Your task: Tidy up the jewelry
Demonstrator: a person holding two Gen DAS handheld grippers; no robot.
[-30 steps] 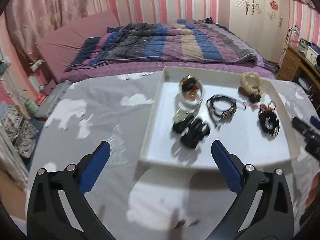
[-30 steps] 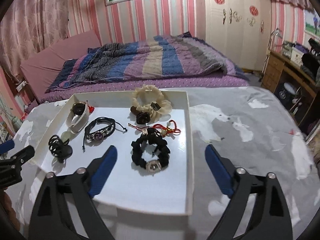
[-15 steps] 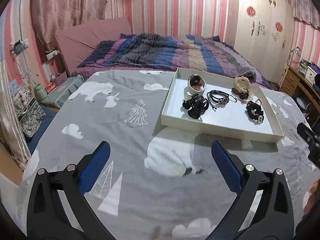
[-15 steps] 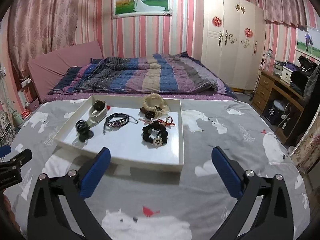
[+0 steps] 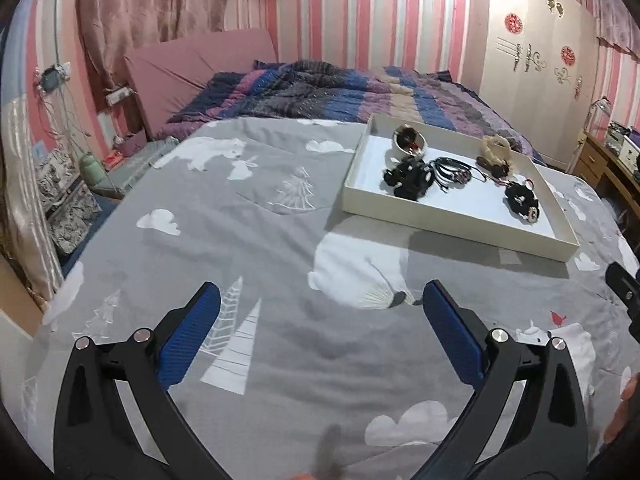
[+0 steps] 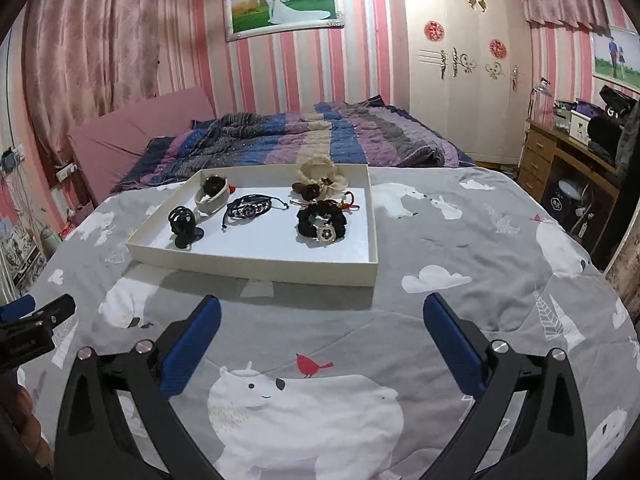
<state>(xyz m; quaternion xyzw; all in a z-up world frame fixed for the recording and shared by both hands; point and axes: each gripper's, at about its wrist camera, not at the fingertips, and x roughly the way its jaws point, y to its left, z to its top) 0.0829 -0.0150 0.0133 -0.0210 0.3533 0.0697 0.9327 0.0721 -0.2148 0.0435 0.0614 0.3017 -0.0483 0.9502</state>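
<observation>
A shallow white tray (image 6: 256, 268) (image 5: 448, 214) lies on the grey bedspread and holds several pieces: a black hair clip (image 6: 184, 226), a white bangle (image 6: 212, 196), a black cord bracelet (image 6: 248, 210), a black scrunchie with a charm (image 6: 322, 226), a cream scrunchie (image 6: 320, 174) and a red cord piece (image 6: 348, 202). My right gripper (image 6: 320, 332) hovers open over the cover, well short of the tray's near wall. In its own view my left gripper (image 5: 320, 320) also stands open with nothing between its fingers, the tray far off to its upper right.
The grey spread with polar bears and clouds (image 6: 304, 408) covers the near surface. Behind it lies a bed with a striped quilt (image 6: 304, 140). A wooden desk with drawers (image 6: 560, 160) stands at the right, a white wardrobe (image 6: 460, 72) at the back.
Both grippers have pulled back from the tray, which now looks smaller and farther off. The right jaws stand a little wider than a second ago.
</observation>
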